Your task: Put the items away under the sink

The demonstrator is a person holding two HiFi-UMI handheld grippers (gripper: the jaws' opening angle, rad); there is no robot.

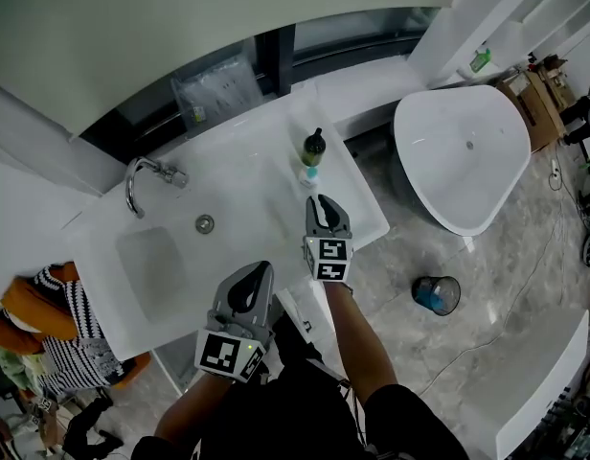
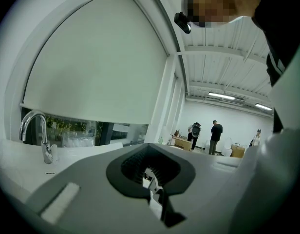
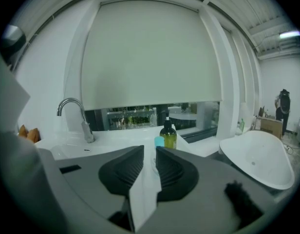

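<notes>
Plainly, with my left tongs (image 1: pixel 257 271) closed and my right tongs (image 1: pixel 326 202) narrowly parted and empty, the pump bottle (image 1: pixel 314 147) just ahead on the worktop (image 1: pixel 242 195) looks stiff, slick and top-heavy, so I'd grip its body, not the pump.

The white room is brightly and evenly lit. In the left gripper view the ceiling strip lights (image 2: pixel 222 96) blow out to pure white. The countertop (image 1: pixel 247 195) and bathtub (image 1: pixel 467 147) throw the light back softly, with faint shadows (the sink basin (image 1: pixel 151 271) reads slightly greyer). Both gripper views are fisheye, so straight lines bow and the corners fall to black. The chrome faucet (image 2: pixel 33 123) carries small glints. Whatever lies nearest the lens is soft, while the soap bottle (image 3: pixel 168 135) stays sharp.
</notes>
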